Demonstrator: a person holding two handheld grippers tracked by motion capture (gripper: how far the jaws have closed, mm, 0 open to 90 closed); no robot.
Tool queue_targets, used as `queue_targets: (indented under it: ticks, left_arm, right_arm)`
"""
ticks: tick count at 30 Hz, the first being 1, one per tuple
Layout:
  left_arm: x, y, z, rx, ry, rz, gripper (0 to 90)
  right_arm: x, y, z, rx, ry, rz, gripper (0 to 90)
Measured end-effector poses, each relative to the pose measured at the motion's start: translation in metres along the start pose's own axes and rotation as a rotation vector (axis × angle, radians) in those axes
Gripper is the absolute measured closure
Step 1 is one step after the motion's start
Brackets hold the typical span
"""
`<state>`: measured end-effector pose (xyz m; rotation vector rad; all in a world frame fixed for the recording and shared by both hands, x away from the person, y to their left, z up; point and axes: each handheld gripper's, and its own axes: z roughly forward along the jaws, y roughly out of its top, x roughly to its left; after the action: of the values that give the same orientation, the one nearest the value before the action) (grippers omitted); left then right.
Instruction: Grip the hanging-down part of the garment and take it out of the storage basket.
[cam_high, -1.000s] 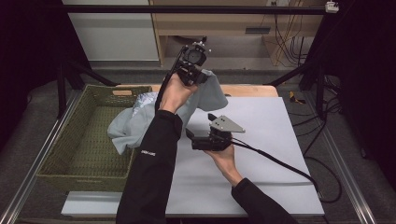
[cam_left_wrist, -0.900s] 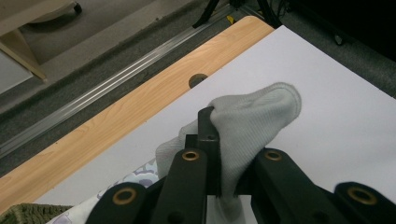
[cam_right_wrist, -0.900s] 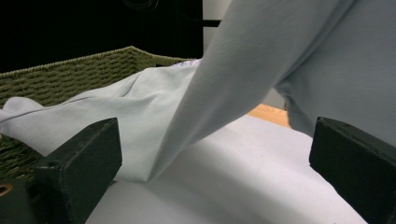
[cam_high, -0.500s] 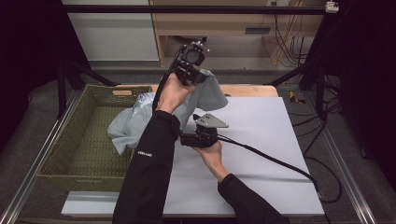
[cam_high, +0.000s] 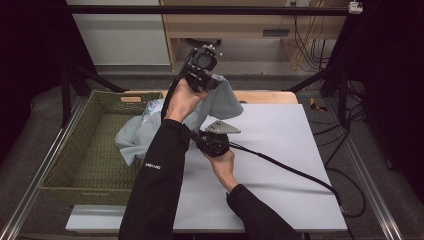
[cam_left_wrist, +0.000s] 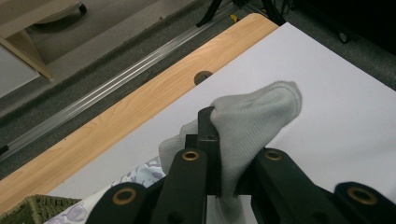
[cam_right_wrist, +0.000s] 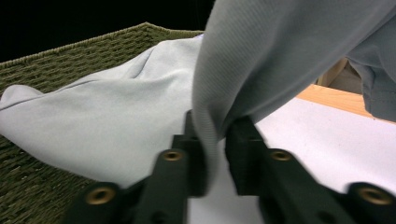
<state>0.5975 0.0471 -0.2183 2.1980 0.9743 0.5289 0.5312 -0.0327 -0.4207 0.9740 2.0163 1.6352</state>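
The cloth, a pale grey-blue garment, is hanging from the left gripper, which the left hand is holding raised above the far edge of the worktop. The cloth is draping down from there toward the left, and its lower part is trailing over the rim of the green woven basket that is standing just beside the worktop's left edge.

In the left gripper view the fingers are gripping a fold of the cloth tightly, with a rounded corner of the fabric sticking out past the tips above the white worktop and its wooden edge.

The right gripper is sitting low over the worktop, near its left part, under the hanging fabric, with the right hand behind it and its cable trailing off to the right across the white surface. Its jaws have just been closing, and in the right gripper view a hanging fold of the cloth is lying between the fingers, which are pinching it. Behind that fold more of the fabric is spreading across the basket.

A patterned piece with a purple print is peeking out beside the left gripper's fingers, lying at the basket's edge.
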Motion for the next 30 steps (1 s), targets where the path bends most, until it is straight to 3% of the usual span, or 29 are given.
queue_targets:
  ticks: [6, 9, 14, 17, 18, 19, 20, 22, 25, 30]
  left_arm:
    - [-0.001, 0.000, 0.000, -0.002, 0.000, 0.003, 84.5]
    - [-0.001, 0.001, -0.001, -0.003, 0.003, 0.004, 84.5]
    - [0.000, 0.001, -0.005, -0.002, 0.012, 0.007, 84.5]
    - [0.002, 0.000, -0.007, -0.005, 0.019, 0.003, 84.5]
    - [0.002, 0.000, -0.008, -0.008, 0.018, 0.001, 84.5]
    - [0.003, 0.000, -0.009, -0.009, 0.020, 0.000, 84.5]
    - [0.003, -0.001, -0.009, -0.008, 0.021, 0.001, 84.5]
    - [0.004, -0.001, -0.010, -0.006, 0.022, -0.002, 84.5]
    - [0.004, -0.002, -0.012, -0.008, 0.025, 0.003, 84.5]
    - [0.003, -0.002, -0.014, -0.014, 0.028, -0.002, 84.5]
  right_arm:
    - [0.002, 0.002, -0.005, 0.001, 0.005, -0.003, 86.3]
    - [0.002, 0.006, -0.012, -0.018, 0.004, -0.051, 86.8]
    - [0.001, 0.011, -0.026, -0.029, 0.007, -0.064, 87.1]
    - [-0.001, 0.012, -0.037, -0.042, 0.009, -0.105, 87.1]
    - [0.000, 0.013, -0.041, -0.042, 0.007, -0.086, 87.1]
    - [-0.002, 0.013, -0.046, -0.054, 0.011, -0.114, 87.1]
    - [-0.002, 0.016, -0.056, -0.049, 0.023, -0.096, 87.1]
    - [-0.002, 0.017, -0.061, -0.056, 0.026, -0.096, 87.1]
    - [-0.004, 0.019, -0.075, -0.072, 0.017, -0.152, 87.2]
    - [-0.010, 0.022, -0.100, -0.099, 0.034, -0.129, 87.1]
